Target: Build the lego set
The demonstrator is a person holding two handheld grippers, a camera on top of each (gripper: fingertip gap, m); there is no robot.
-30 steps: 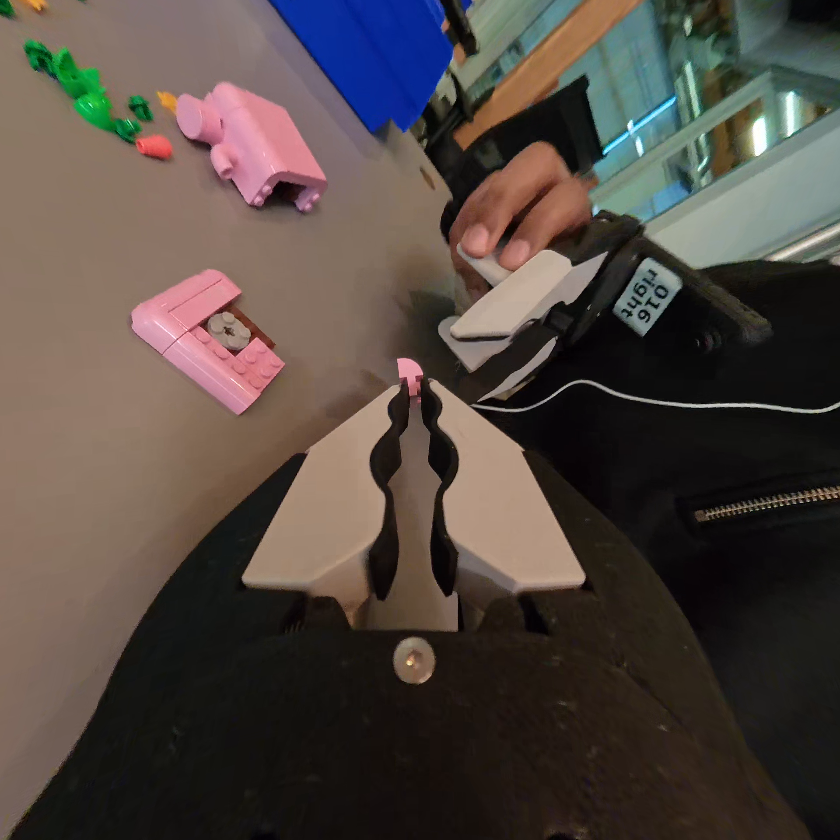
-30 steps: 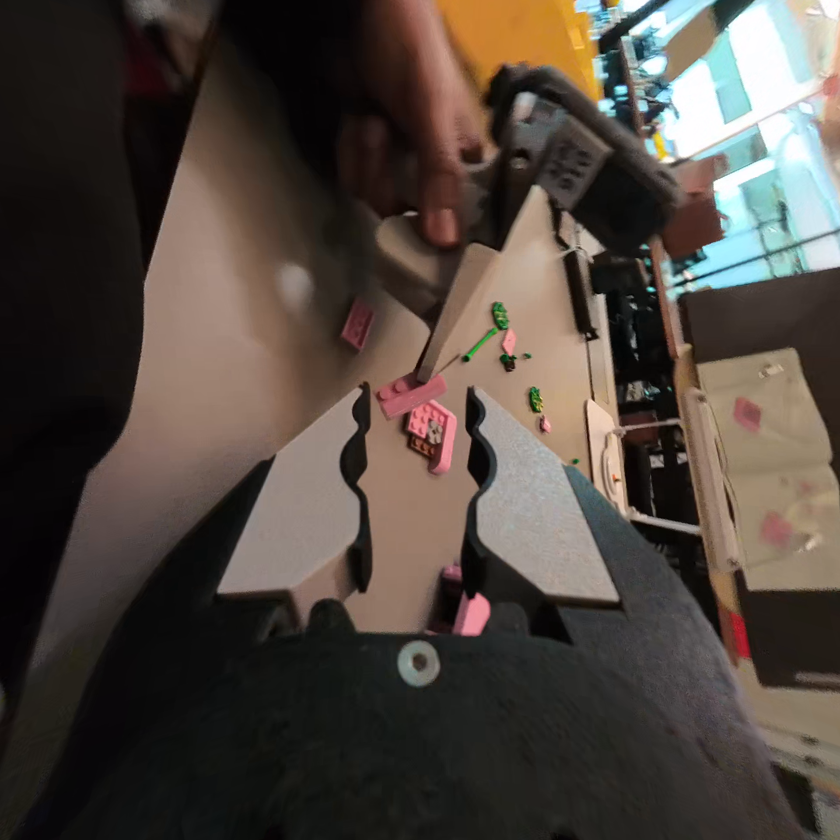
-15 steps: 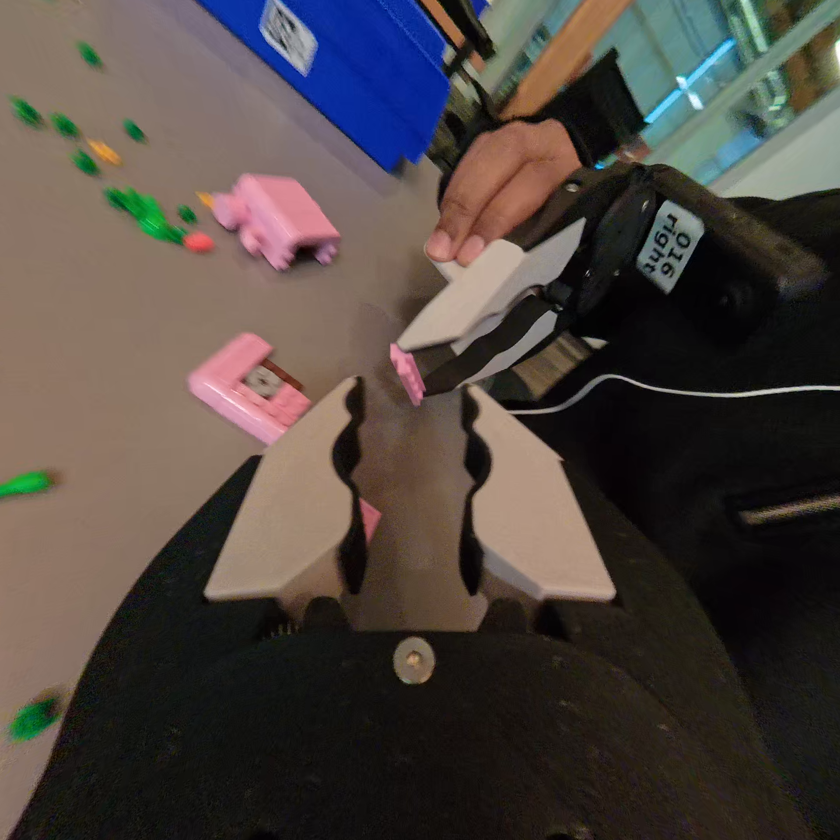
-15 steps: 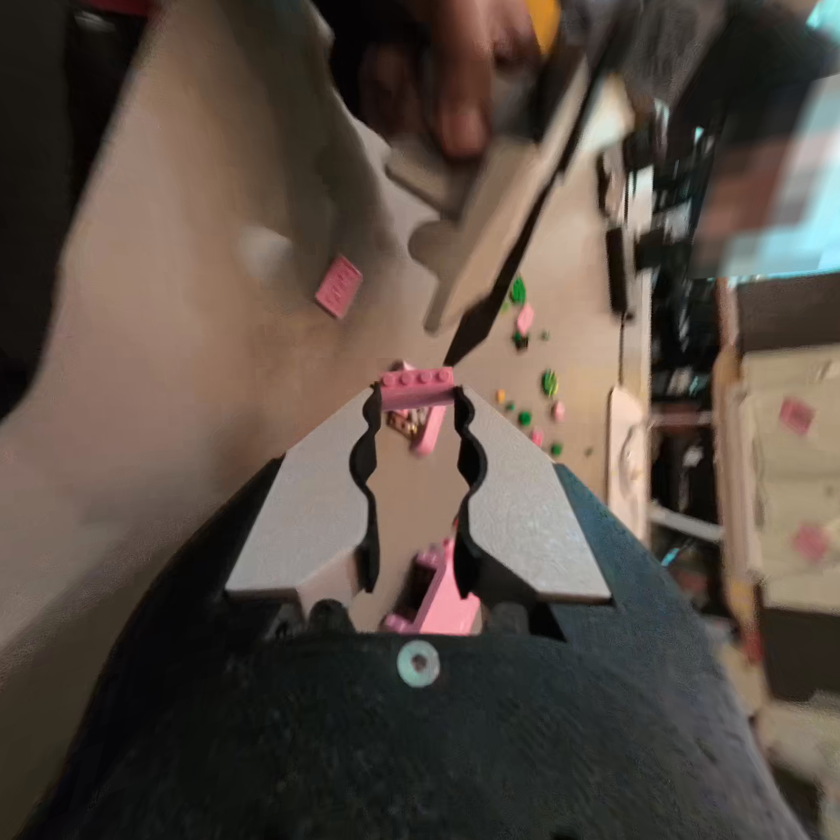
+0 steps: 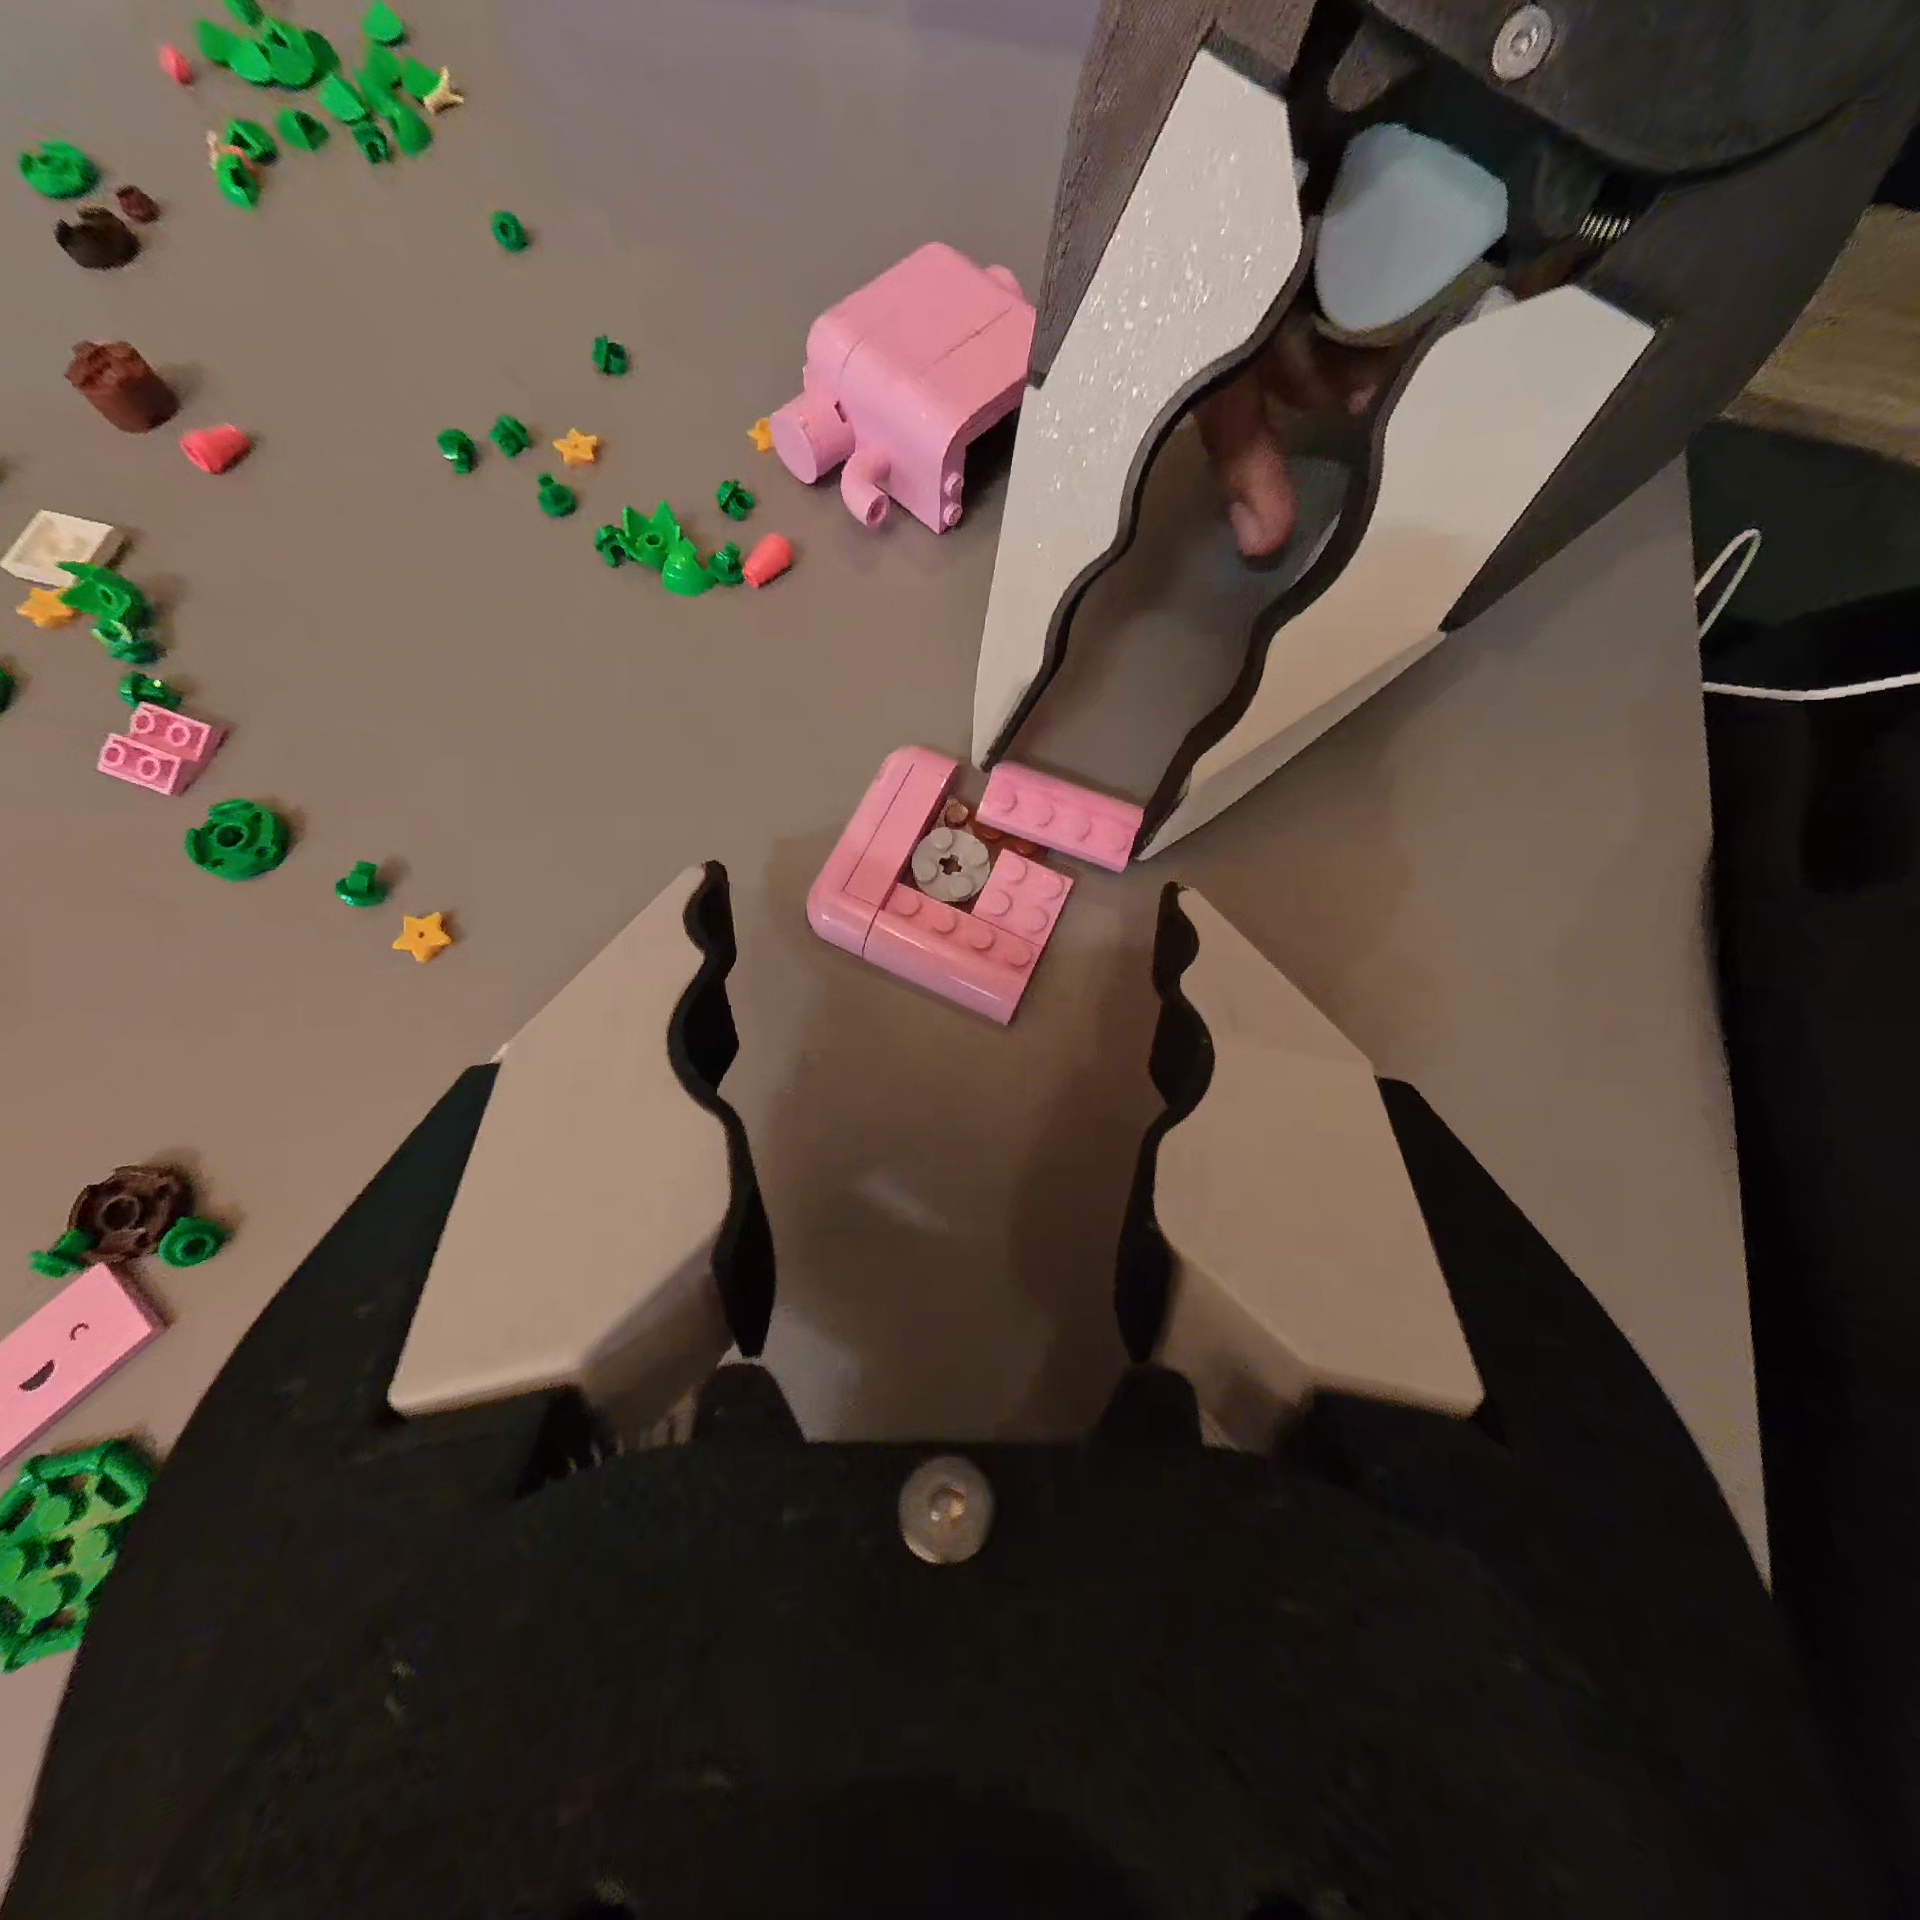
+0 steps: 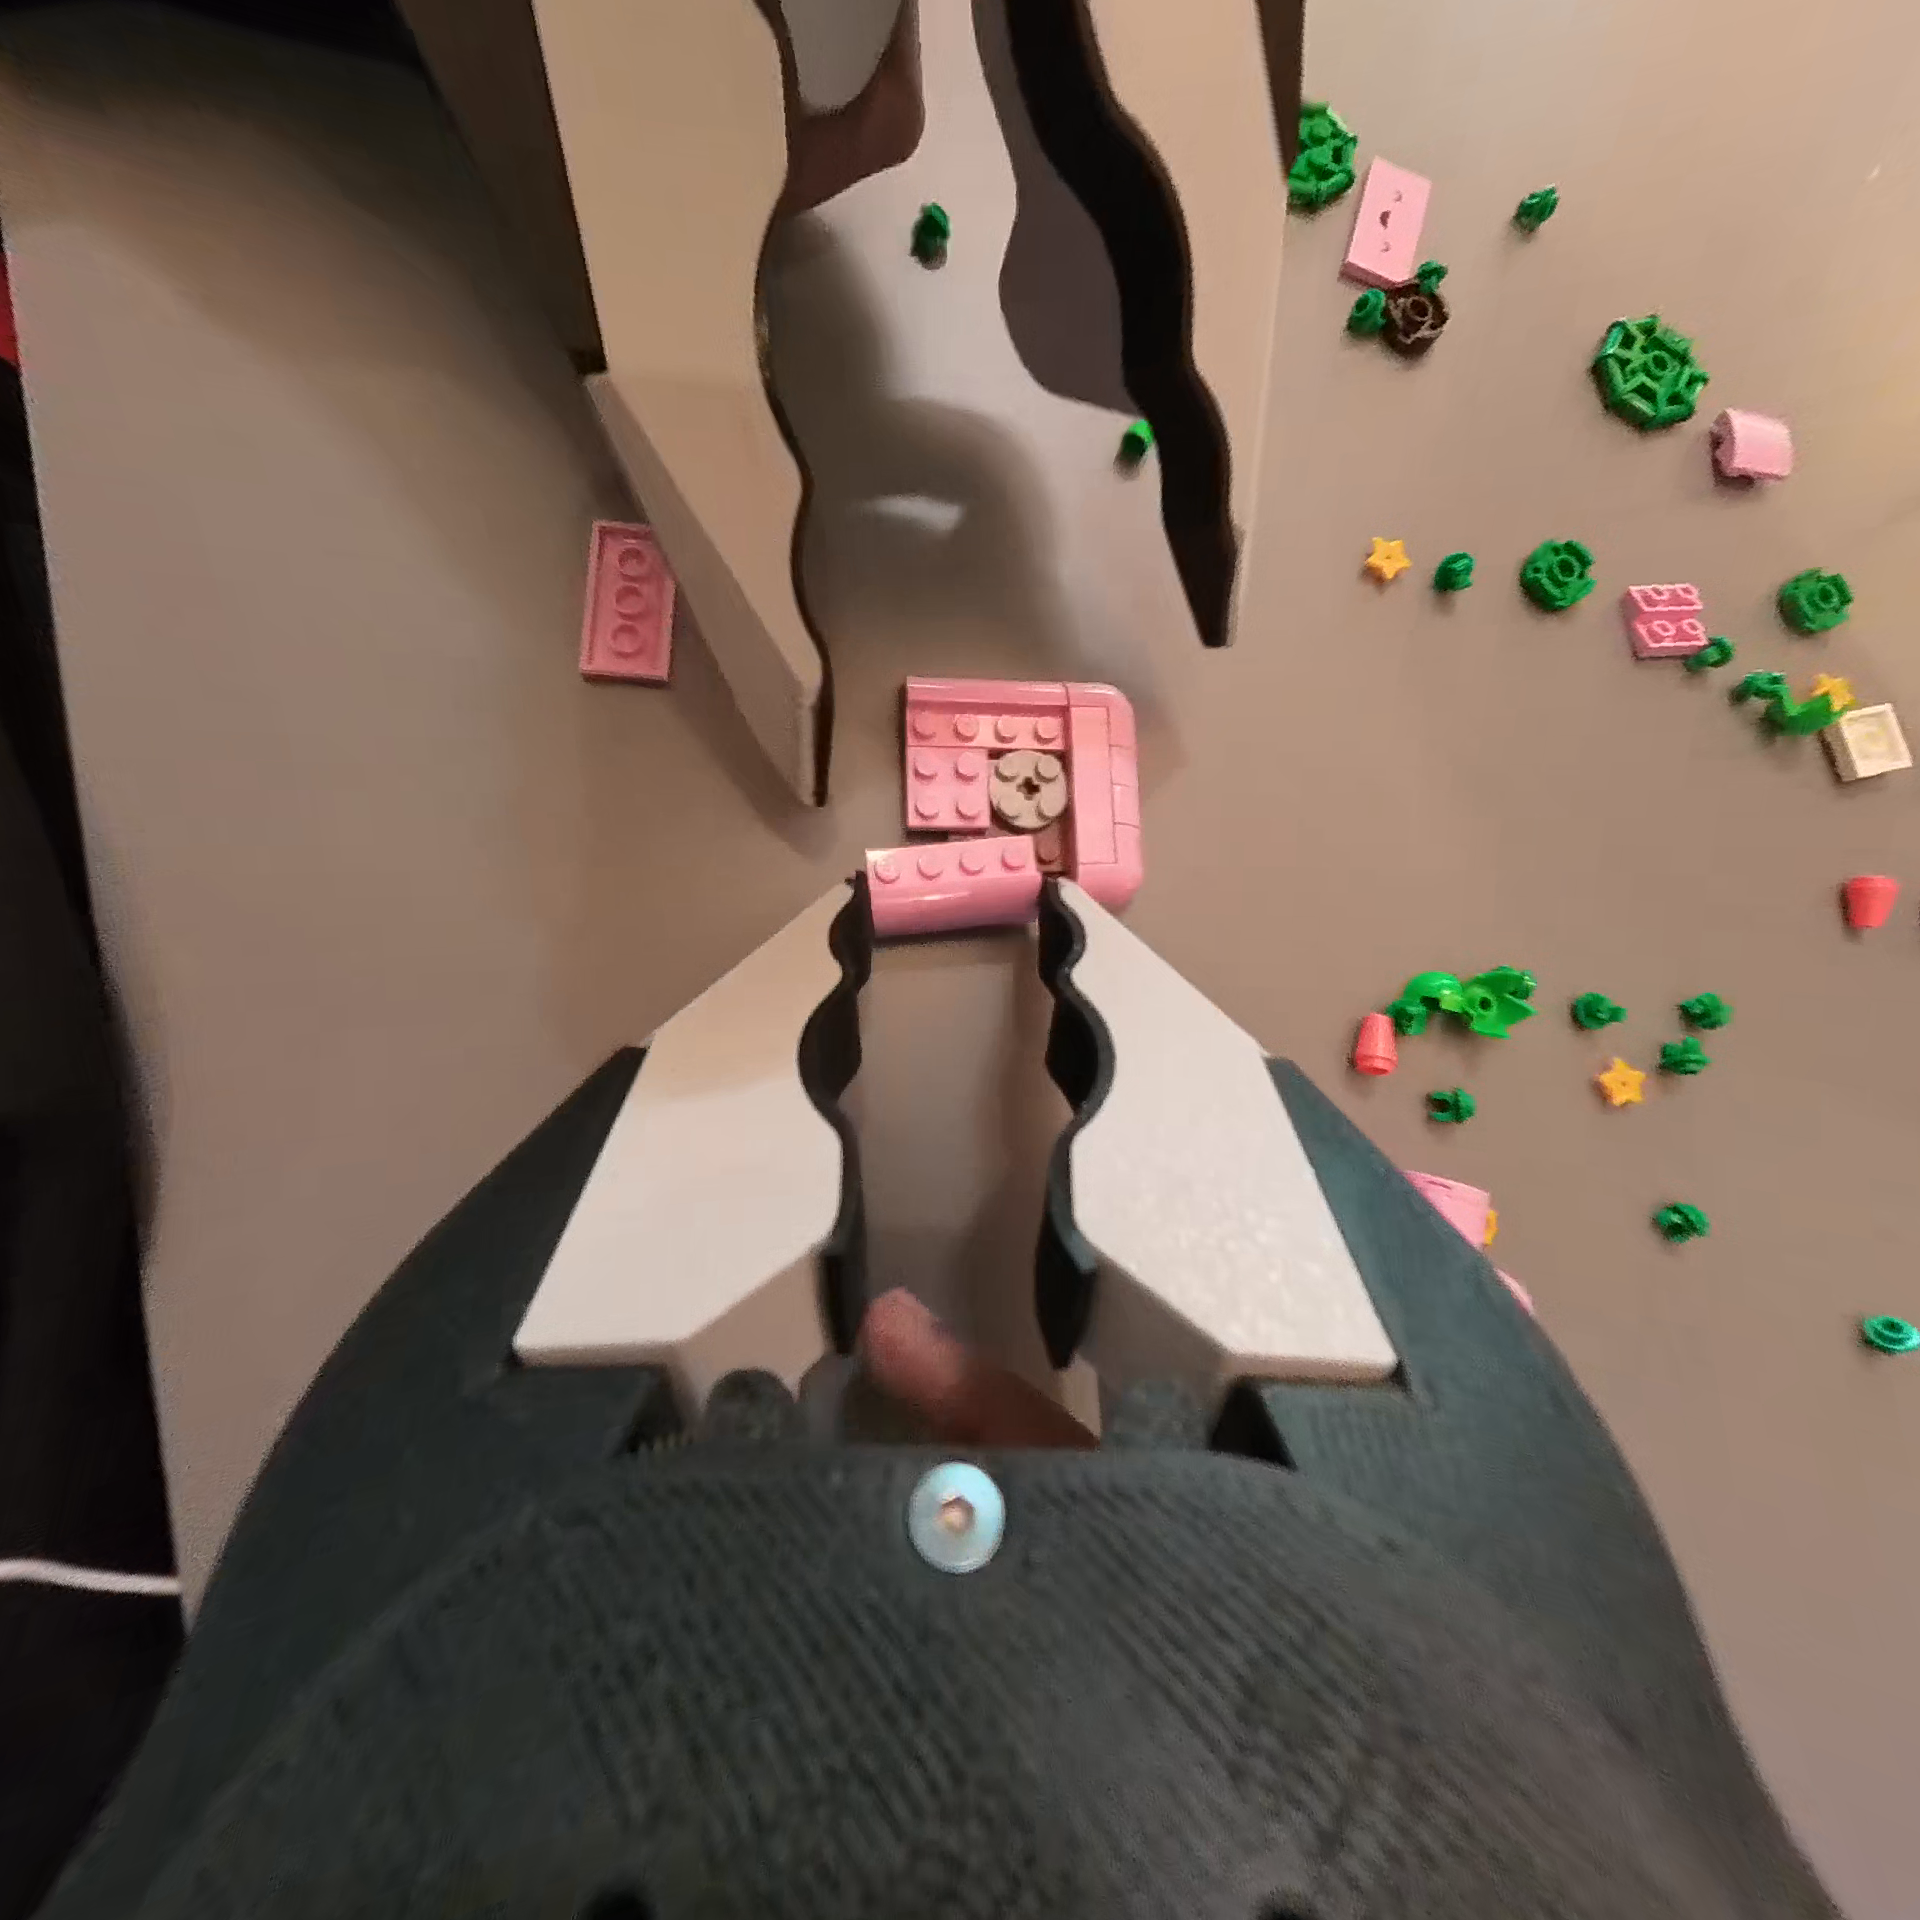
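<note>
The right gripper (image 6: 951,896) clamps a pink brick (image 6: 954,883) against the pink base (image 6: 1023,774); the left gripper (image 5: 940,894) hangs apart nearby.

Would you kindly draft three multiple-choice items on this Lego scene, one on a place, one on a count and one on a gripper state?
1. Where is the long pink brick held by the right gripper?
A. at the edge of the pink assembly
B. on the pink pig body
C. beside the white tile

2. How many studs show in a row on that brick?
A. two
B. four
C. six

3. How does the left gripper stand?
A. shut on a green leaf
B. shut on the assembly
C. open, holding nothing

Answers:
1 A, the brick meets the assembly's edge near the grey round piece.
2 B, four studs show in the right wrist view.
3 C, its fingers stand wide apart over the table.
</note>
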